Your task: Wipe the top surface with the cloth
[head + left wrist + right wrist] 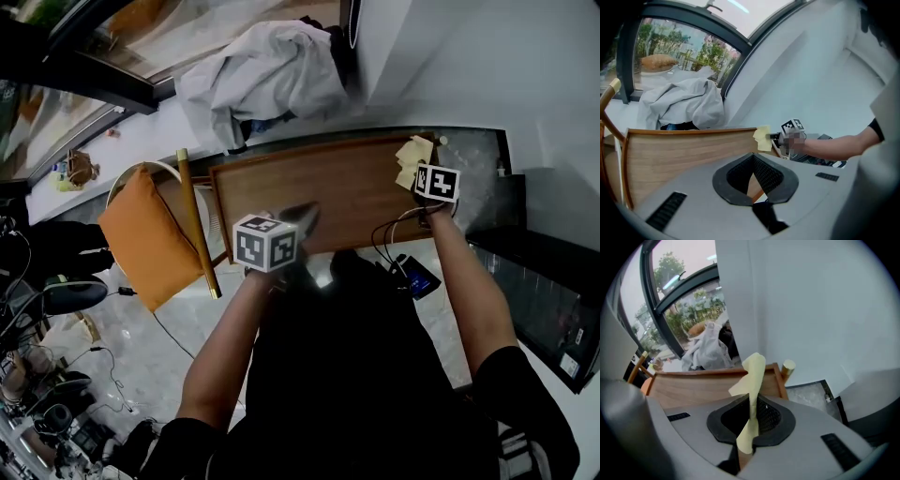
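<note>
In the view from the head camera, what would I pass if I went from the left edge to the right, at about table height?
Orange cushion → gold chair post → left hand-held gripper, shut and empty → yellow cloth, pinched in the right hand-held gripper → dark glass-fronted cabinet.

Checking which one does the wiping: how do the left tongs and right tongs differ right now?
The right tongs clamp the yellow cloth; the left tongs are closed on nothing. The right tongs are at the wooden tabletop's right end, the left tongs at its near edge. Both are shut.
</note>
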